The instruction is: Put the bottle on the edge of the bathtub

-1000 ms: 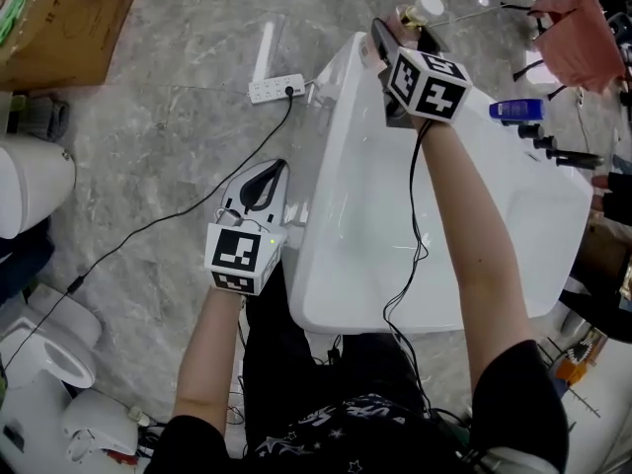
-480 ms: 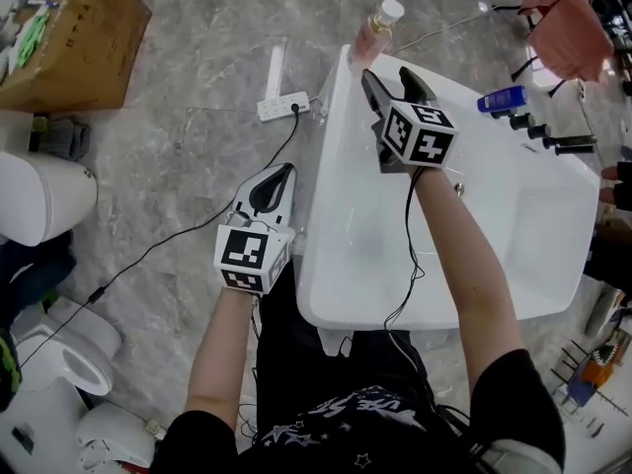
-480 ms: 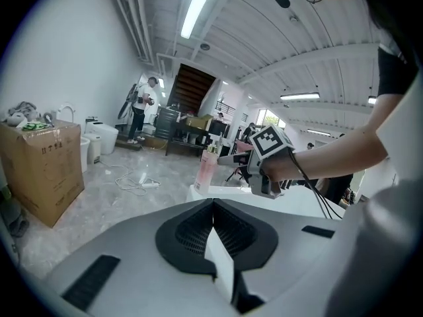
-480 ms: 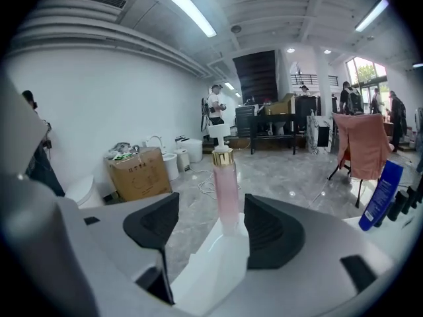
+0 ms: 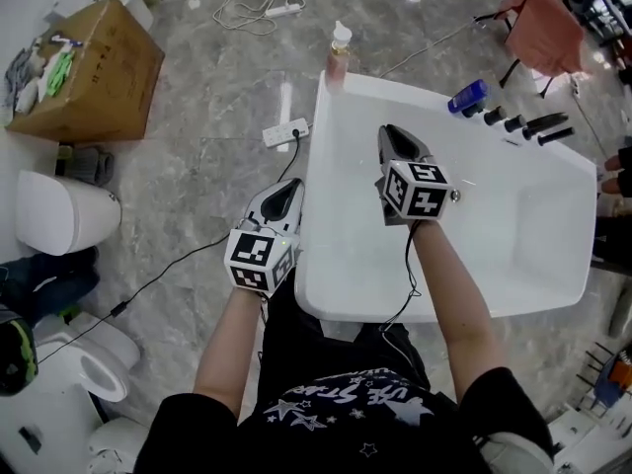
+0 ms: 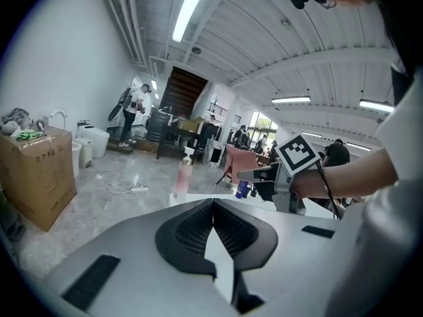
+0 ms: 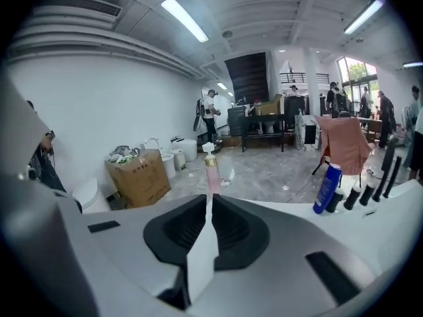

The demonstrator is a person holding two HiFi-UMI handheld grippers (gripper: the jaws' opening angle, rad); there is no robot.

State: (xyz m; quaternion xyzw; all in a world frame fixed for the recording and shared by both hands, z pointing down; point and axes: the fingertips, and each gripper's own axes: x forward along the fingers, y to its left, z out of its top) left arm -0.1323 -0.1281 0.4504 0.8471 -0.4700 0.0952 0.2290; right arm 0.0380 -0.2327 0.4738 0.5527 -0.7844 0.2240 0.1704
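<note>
A pink pump bottle (image 5: 339, 52) stands upright on the far left corner of the white bathtub's rim (image 5: 314, 200); it also shows in the left gripper view (image 6: 182, 177) and the right gripper view (image 7: 211, 170). My right gripper (image 5: 393, 132) hovers over the tub's basin, well back from the bottle. Its jaws are closing, almost together, with nothing between them (image 7: 210, 198). My left gripper (image 5: 289, 184) hangs just outside the tub's left wall, shut and empty (image 6: 213, 202).
A blue bottle (image 5: 466, 96) and several dark bottles (image 5: 523, 121) lie along the tub's far right rim. On the floor to the left are a power strip (image 5: 285, 131) with its cable, a cardboard box (image 5: 94, 67) and toilets (image 5: 64, 210). A red cloth (image 5: 543, 18) hangs at the back right.
My right gripper has let go of the pink bottle at the tub's far corner, drawn back over the basin, and its jaws have come together. The left gripper has hardly moved.
</note>
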